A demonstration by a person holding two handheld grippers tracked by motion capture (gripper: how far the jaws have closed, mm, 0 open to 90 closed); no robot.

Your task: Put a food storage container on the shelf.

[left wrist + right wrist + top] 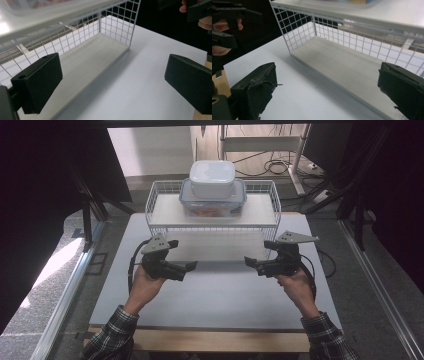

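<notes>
- The left hand-held gripper [191, 266] sits at the left of the high view, held in the person's left hand [146, 285] above the white worktop [215, 295], its black jaws pointing inward toward the middle.
- In the left gripper view its two jaws stand wide apart with nothing between them; beyond them lie the bare worktop and the lower shelf board [95, 57] of the rack.
- A checked sleeve [112, 332] covers the left forearm near the bottom edge of the high view.
- The white wire rack [212, 212] stands at the far middle of the worktop, just beyond both grippers; neither gripper touches it.
- On the rack's upper shelf rests a clear container with a blue-rimmed lid [213, 200], and a white lidded box [212, 178] is stacked on top of it.
- The space under the upper shelf, above the lower board [347, 65], faces the two grippers.
- The right hand-held gripper [248, 261] sits at the right of the high view, held in the right hand [295, 282], its jaws pointing inward toward the left one, the two well apart.
- In the right gripper view its jaws are spread wide and hold nothing, with the worktop and rack's front edge between them.
</notes>
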